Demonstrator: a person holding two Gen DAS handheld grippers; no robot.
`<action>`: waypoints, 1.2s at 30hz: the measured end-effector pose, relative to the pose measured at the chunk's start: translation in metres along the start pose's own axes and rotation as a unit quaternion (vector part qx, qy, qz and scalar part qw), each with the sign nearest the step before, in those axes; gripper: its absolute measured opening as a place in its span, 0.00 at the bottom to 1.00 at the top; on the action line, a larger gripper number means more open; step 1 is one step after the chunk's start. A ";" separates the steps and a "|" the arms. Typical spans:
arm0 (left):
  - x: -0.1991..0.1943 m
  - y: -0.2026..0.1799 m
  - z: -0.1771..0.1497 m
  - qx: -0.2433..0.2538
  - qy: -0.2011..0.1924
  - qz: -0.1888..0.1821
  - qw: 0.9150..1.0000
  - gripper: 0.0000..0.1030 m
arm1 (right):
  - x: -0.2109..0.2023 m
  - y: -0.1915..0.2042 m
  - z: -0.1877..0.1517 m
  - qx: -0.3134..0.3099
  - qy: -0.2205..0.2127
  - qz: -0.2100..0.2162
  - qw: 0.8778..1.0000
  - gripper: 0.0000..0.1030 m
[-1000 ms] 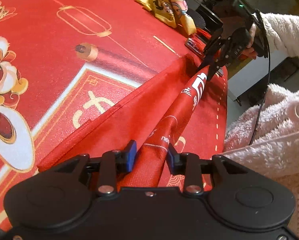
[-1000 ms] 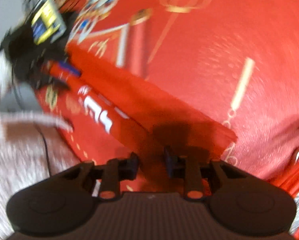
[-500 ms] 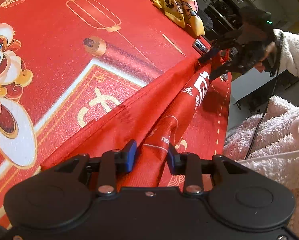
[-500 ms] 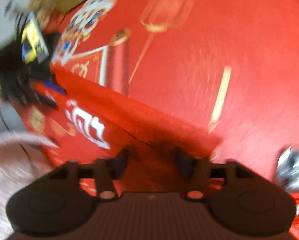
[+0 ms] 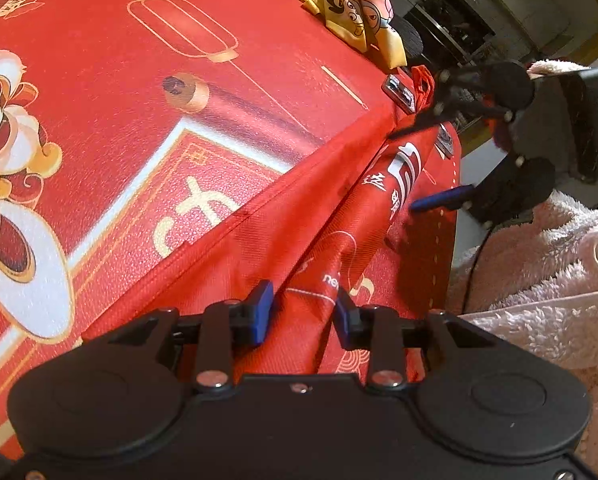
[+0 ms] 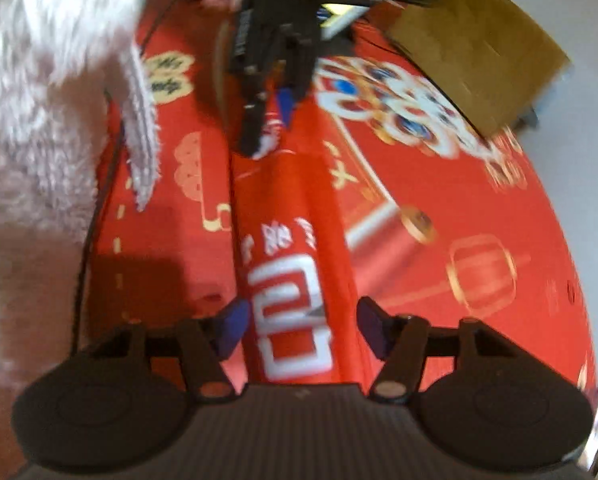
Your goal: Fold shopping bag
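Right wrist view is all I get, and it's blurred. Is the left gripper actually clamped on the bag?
Observer: Yes. The left wrist view shows the left gripper with its blue pads pinching a bunched ridge of the shopping bag.
Operator: Anything lying beyond the bag's far end?
Observer: A yellow cartoon-print cloth, crumpled on the red tablecloth and apart from the bag.

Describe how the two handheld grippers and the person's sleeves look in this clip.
Both are black plastic. The left gripper has two round housings, silver pivot screws on its linkage bars and blue pads on its fingers. The right gripper is built the same, with a ribbed body. A thin black cable runs from it. The person wears a fluffy pale pink sleeve.
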State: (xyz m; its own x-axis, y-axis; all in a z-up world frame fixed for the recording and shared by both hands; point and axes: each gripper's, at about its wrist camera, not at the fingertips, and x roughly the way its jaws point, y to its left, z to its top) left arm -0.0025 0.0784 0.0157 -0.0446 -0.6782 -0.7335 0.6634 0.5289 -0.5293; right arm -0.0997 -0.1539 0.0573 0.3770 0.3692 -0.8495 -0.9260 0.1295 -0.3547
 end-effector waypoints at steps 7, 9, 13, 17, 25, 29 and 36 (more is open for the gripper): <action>0.000 -0.001 -0.002 0.000 -0.006 0.000 1.000 0.33 | 0.024 0.012 0.015 -0.060 0.021 0.021 0.998 0.35; 0.001 -0.003 -0.001 0.006 -0.008 0.004 1.000 0.33 | 0.027 0.005 0.016 -0.024 0.028 0.044 0.998 0.27; 0.001 -0.008 -0.001 0.019 -0.011 0.015 1.000 0.35 | 0.032 -0.030 0.009 0.144 0.032 0.109 0.983 0.21; -0.004 -0.023 -0.001 0.066 -0.038 0.063 0.995 0.51 | 0.042 -0.063 -0.009 0.285 0.031 0.172 0.942 0.21; -0.019 -0.085 -0.015 0.305 -0.053 0.188 0.932 0.58 | 0.071 -0.113 -0.040 0.414 0.054 0.302 0.857 0.19; -0.009 -0.109 -0.028 0.398 -0.045 0.209 0.892 0.55 | 0.087 -0.127 -0.044 0.441 0.077 0.346 0.824 0.18; 0.021 -0.116 -0.041 0.472 -0.029 0.256 0.843 0.47 | 0.106 -0.142 -0.064 0.513 0.103 0.399 0.753 0.18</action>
State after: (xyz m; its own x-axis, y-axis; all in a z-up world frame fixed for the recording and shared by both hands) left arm -0.1111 0.0240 0.0445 0.4462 -0.5236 -0.7258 0.8849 0.1366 0.4454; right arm 0.0732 -0.1924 -0.0073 -0.4099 0.5692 -0.7127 -0.3497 0.6236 0.6991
